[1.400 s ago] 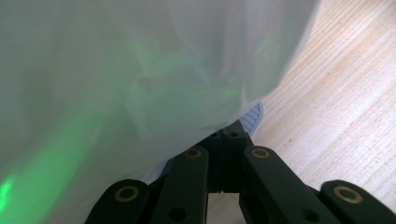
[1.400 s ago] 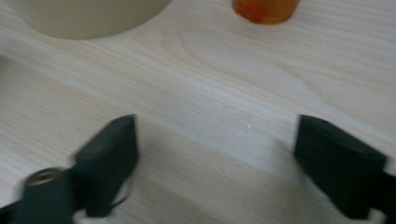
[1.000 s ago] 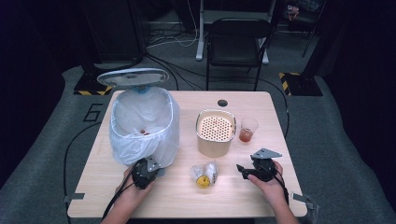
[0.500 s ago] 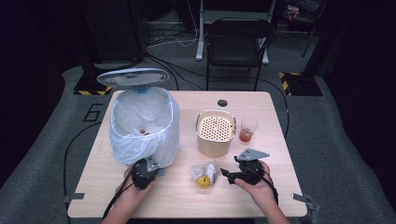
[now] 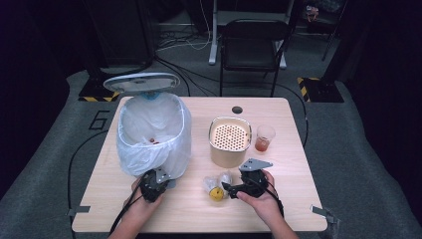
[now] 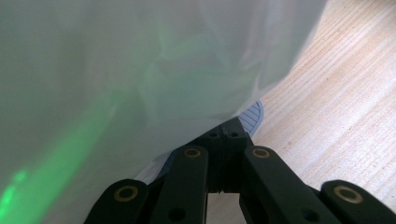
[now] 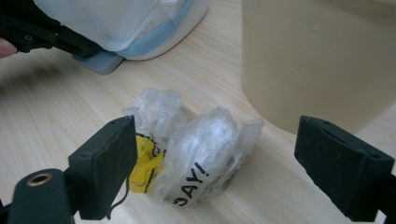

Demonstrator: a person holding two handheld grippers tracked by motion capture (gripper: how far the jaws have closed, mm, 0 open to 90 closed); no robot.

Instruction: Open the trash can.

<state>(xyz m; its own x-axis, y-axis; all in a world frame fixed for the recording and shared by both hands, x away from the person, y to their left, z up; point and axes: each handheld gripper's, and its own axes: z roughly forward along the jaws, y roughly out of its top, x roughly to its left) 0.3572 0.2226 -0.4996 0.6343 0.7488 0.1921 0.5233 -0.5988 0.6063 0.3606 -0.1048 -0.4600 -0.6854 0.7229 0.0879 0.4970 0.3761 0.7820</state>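
A white bin lined with a pale plastic bag stands on the left half of the wooden table, its lid raised behind it; a few small reddish scraps lie at its bottom. Right of it stands a cream canister with a perforated top, and just beside that a clear cup holding some reddish liquid. A crumpled clear plastic wrapper with a yellow patch and black print lies on the table in front of the canister, near the front edge. The right gripper, held low in the right hand and pointing left, has its jaws spread wide on either side of the wrapper, the left pad touching its yellow part. The left gripper sits in the left hand at the foot of the bin, its jaws closed together and pressed against the bag.
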